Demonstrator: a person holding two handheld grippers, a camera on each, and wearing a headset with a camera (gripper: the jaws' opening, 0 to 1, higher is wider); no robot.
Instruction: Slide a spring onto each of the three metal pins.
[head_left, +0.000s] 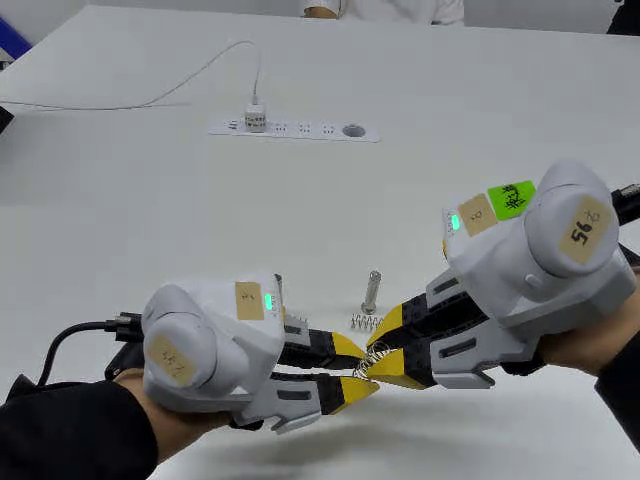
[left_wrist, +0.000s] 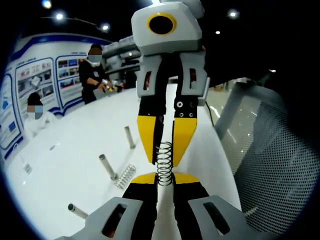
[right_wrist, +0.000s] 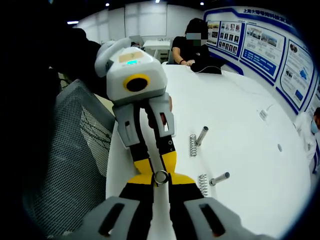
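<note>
Coiled wire spring (left_wrist: 164, 162) — pinched endwise.

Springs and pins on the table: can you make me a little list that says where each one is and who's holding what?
held spring: pinched between left gripper and right gripper, off the table
pins: far pin, middle pin, near pin, all bare
loose springs, right gripper view: upper spring and lower spring, each on the table beside a pin
table: white
power strip: far side, white charger plugged in
</note>
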